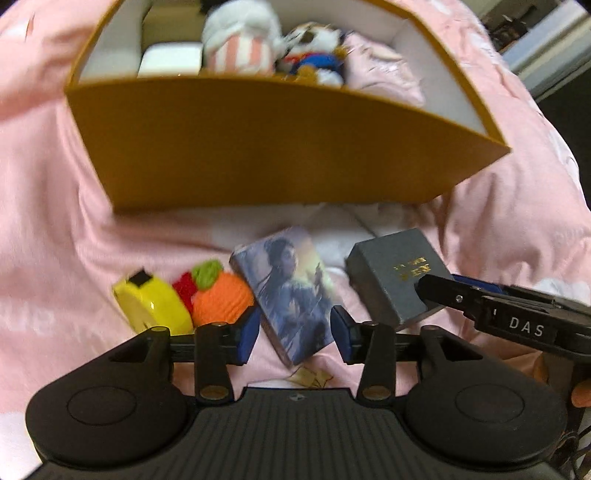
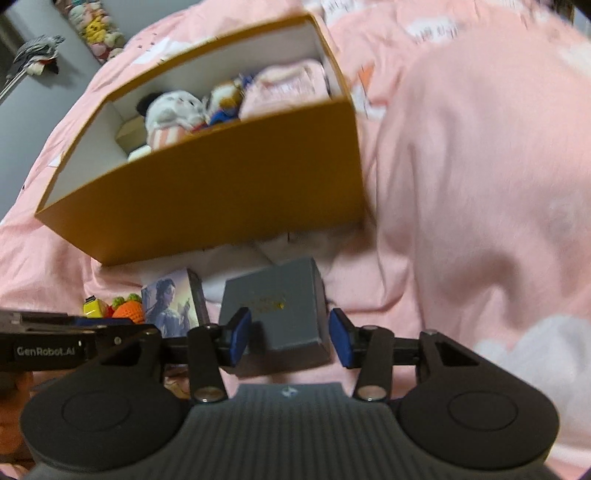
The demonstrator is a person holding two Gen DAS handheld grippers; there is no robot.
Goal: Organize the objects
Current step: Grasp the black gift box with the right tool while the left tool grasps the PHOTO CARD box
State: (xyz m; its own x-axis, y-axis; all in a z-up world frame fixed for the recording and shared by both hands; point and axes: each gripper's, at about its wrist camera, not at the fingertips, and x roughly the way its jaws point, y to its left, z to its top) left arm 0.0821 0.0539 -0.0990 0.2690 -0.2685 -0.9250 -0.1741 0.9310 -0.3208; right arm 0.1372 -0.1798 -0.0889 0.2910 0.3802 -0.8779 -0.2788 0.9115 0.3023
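Note:
An orange box (image 1: pixel 266 147) with a white inside stands on the pink bedding; it also shows in the right wrist view (image 2: pixel 221 192). It holds plush toys (image 1: pixel 240 37) and a pink pouch (image 1: pixel 380 70). In front of it lie a yellow object (image 1: pixel 151 306), a knitted orange fruit (image 1: pixel 221 295), a picture card box (image 1: pixel 291 291) and a grey box (image 1: pixel 395 273). My left gripper (image 1: pixel 293 332) is open around the picture card box. My right gripper (image 2: pixel 290 336) is open around the grey box (image 2: pixel 277 314).
Pink bedding (image 2: pixel 480 184) rises in a high fold to the right of the orange box. A shelf with plush toys (image 2: pixel 96 29) stands at the far left. The right gripper's side (image 1: pixel 517 321) reaches in beside the grey box.

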